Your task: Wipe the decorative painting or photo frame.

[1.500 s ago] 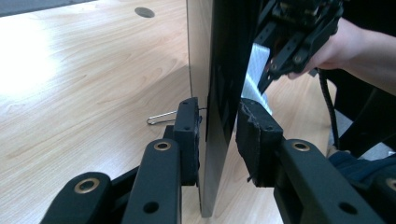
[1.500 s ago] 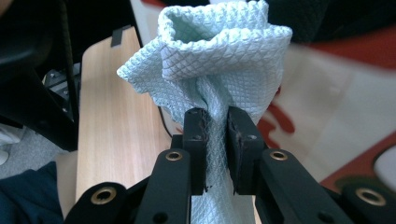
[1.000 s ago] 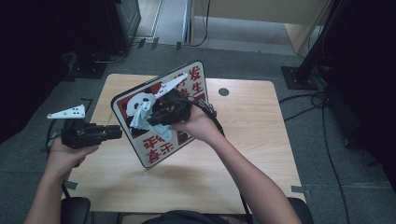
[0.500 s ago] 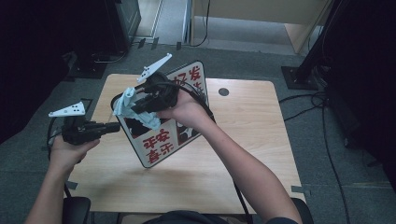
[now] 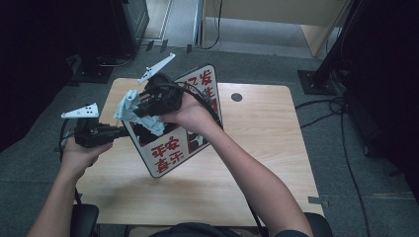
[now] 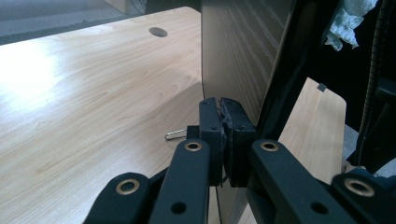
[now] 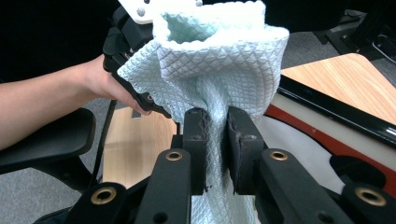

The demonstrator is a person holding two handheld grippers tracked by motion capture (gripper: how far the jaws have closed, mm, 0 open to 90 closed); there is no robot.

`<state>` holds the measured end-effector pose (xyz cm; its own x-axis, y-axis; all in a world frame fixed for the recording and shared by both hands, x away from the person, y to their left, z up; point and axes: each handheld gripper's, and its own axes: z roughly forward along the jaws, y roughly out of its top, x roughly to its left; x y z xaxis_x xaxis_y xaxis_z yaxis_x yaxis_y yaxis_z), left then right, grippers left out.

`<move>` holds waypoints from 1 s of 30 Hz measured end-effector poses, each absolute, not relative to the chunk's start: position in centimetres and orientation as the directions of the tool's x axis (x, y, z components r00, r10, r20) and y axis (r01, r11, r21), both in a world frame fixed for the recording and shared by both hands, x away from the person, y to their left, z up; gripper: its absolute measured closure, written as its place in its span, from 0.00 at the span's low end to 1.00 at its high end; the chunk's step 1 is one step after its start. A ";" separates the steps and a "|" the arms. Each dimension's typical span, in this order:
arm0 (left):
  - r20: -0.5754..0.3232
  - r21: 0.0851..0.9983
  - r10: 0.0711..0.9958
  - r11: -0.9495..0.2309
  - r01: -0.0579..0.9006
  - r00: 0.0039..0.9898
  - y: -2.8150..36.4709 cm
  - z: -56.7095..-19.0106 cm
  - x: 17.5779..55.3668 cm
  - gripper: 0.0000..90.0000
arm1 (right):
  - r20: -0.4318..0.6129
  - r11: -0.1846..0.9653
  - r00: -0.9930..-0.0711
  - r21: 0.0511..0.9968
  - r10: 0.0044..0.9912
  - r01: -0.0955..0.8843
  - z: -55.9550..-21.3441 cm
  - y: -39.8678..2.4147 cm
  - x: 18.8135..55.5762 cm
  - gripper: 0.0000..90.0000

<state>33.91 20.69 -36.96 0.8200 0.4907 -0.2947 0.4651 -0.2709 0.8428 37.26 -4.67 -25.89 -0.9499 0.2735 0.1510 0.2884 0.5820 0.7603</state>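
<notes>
Clamped tight, the left gripper (image 5: 121,131) has just finished closing its two black jaws on the lower left edge of the rectangular sign board with red characters on a white face and a black frame (image 5: 170,148); in the left gripper view the pads (image 6: 212,133) meet on the board's thin rim (image 6: 225,126), whose wood-grain back rises upright beyond them; a small metal clip (image 6: 175,134) lies on the table just beside the jaws; the left hand (image 5: 81,153) grips the tool from below at the table's left edge. Across from it, the right gripper (image 5: 143,106) is closed on a pale mint, diamond-textured microfibre cloth (image 5: 136,111); in the right gripper view the cloth (image 7: 219,70) bunches up above the pads (image 7: 194,140) and hangs down between them, pinched firmly; the right hand (image 5: 190,116) holds this tool over the upper left part of the sign's face, with the cloth at or just above the surface, contact unclear; the board stands tilted above the light wooden table (image 5: 276,148), its lower corner near the tabletop; a round cable hole (image 5: 236,97) sits in the table beyond the board.
</notes>
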 end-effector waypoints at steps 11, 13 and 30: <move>-0.296 0.840 0.496 -0.271 0.469 0.817 20.6 -36.9 33.8 0.97 | 0.158 0.583 -0.951 0.760 0.264 0.288 -26.8 -4.4 36.9 0.88; -0.298 0.839 0.495 -0.272 0.471 0.816 20.6 -36.9 33.8 0.97 | 0.166 0.583 -0.949 0.757 0.267 0.296 -27.1 -4.5 36.9 0.88; -0.292 0.837 0.503 -0.277 0.472 0.813 20.5 -36.9 33.8 0.95 | 0.195 0.576 -0.948 0.757 0.253 0.309 -32.1 -5.6 36.0 0.88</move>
